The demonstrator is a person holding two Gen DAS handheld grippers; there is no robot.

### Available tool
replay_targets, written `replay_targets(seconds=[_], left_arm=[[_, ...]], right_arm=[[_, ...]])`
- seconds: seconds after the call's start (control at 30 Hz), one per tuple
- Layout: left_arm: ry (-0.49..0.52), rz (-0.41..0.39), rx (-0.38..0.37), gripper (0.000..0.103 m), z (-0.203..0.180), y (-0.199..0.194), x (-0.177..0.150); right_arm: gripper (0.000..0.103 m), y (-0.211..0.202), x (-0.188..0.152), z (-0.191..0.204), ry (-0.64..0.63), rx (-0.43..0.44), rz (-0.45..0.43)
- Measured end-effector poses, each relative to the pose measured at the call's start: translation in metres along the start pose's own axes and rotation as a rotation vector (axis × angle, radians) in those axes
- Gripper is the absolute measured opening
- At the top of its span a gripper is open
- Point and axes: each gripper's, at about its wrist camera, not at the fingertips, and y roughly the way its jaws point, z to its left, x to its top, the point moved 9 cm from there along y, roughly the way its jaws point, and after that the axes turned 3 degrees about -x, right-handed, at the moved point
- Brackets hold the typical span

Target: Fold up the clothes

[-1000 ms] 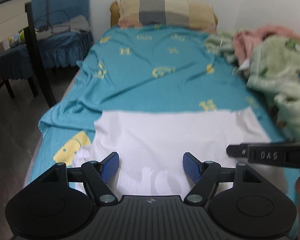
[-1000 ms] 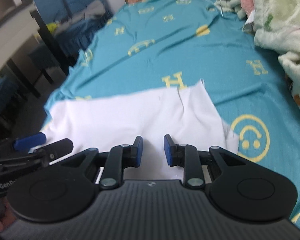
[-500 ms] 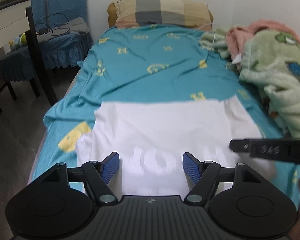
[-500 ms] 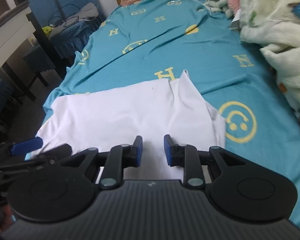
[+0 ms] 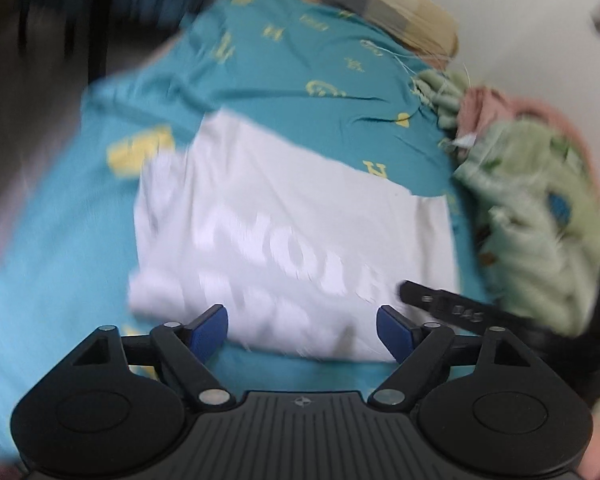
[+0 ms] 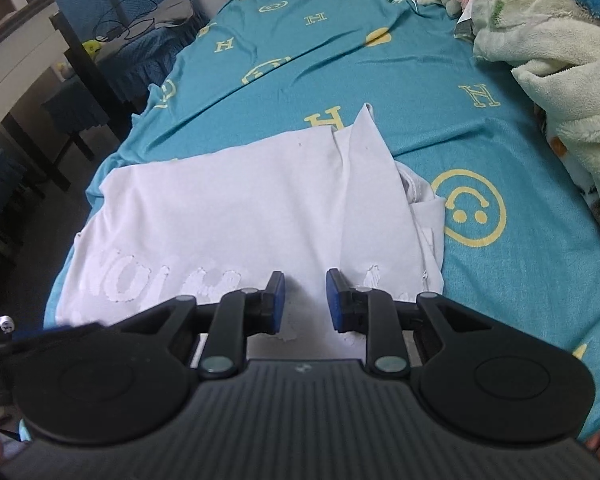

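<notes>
Both grippers have pulled back toward the foot edge of the bed since the earlier frames, so more of the white shirt's printed lettering now shows, and the left view has swung round and blurred with the motion

Nearest, the left gripper (image 5: 302, 330) hangs with its blue pads spread wide and nothing between them, above the near hem of the shirt (image 5: 292, 232). The right gripper (image 6: 305, 300) has its pads only a small gap apart, also holding nothing, poised over the shirt's near edge. My guess is that both are held off the cloth to look the shirt over or line up a grasp, though the pictures do not settle which

The shirt (image 6: 236, 208) lies across the foot end of the bed, close to its near edge and reaching nearly to its left edge. It is spread mostly flat, print side up. On its right side a flap is turned over on top, with a sleeve bunched beneath. That would fit either a fold already laid in or cloth that simply landed that way

Beyond it the blue sheet (image 6: 380, 64) runs bare to the head end, where a checked pillow (image 5: 380, 4) rests. A green fleece blanket (image 6: 560, 52) is heaped along the right edge. No baskets or boxes are in view
</notes>
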Motion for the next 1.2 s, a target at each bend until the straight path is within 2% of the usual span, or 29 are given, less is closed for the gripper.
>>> replay_targets(seconds=[0.07, 0.2, 0.3, 0.37, 0.43, 0.53, 0.6, 0.7, 0.8, 0.83, 0.87, 0.9, 0.97, 1.0, 1.07, 1.2], left_arm=[[-0.129, 0.043, -0.05, 0.087, 0.014, 0.006, -0.007], [-0.314, 0.112, -0.076, 0.087, 0.042, 0.029, -0.016], [-0.421, 0.081, -0.085, 0.087, 0.06, 0.039, -0.013], [-0.482, 0.025, -0.112, 0.085, 0.066, 0.036, -0.007], [-0.498, -0.038, -0.1, 0.075, 0.072, 0.032, -0.001], [-0.524, -0.072, -0.098, 0.057, 0.077, 0.031, -0.001], [-0.514, -0.099, -0.105, 0.045, 0.074, 0.026, 0.001], [-0.494, -0.143, -0.122, 0.034, 0.067, 0.016, 0.005], [-0.497, -0.174, -0.153, 0.028, 0.063, 0.008, 0.008], [-0.496, -0.182, -0.161, 0.027, 0.059, 0.005, 0.01], [-0.495, -0.191, -0.168, 0.026, 0.056, 0.002, 0.011], [-0.492, -0.196, -0.173, 0.025, 0.054, -0.001, 0.011], [-0.486, -0.211, -0.187, 0.024, 0.051, -0.007, 0.012], [-0.485, -0.217, -0.193, 0.023, 0.049, -0.009, 0.013], [-0.486, -0.221, -0.201, 0.023, 0.046, -0.01, 0.015], [-0.506, -0.218, -0.21, 0.023, 0.048, -0.01, 0.017]], right_arm=[[0.025, 0.0, 0.0, 0.0, 0.004, 0.0, 0.002], [0.025, 0.0, 0.001, 0.0, 0.007, -0.003, 0.003], [0.025, 0.0, 0.001, 0.0, 0.012, -0.002, 0.004], [0.025, 0.0, 0.001, -0.001, 0.018, -0.001, 0.005], [0.025, -0.001, 0.002, -0.002, 0.032, 0.005, 0.004], [0.028, -0.007, 0.007, -0.008, 0.129, 0.067, -0.006], [0.028, -0.018, 0.013, -0.009, 0.228, 0.169, -0.017], [0.028, -0.037, 0.016, 0.007, 0.323, 0.365, -0.007], [0.029, -0.047, 0.006, 0.032, 0.414, 0.574, 0.076], [0.032, -0.048, 0.0, 0.04, 0.446, 0.631, 0.116], [0.04, -0.046, -0.008, 0.046, 0.486, 0.672, 0.161], [0.055, -0.041, -0.015, 0.051, 0.543, 0.702, 0.209], [0.078, -0.028, -0.031, 0.054, 0.675, 0.733, 0.303], [0.081, -0.022, -0.039, 0.054, 0.729, 0.737, 0.337], [0.081, -0.012, -0.049, 0.051, 0.821, 0.725, 0.374], [0.081, -0.004, -0.049, 0.02, 0.925, 0.593, 0.28]])
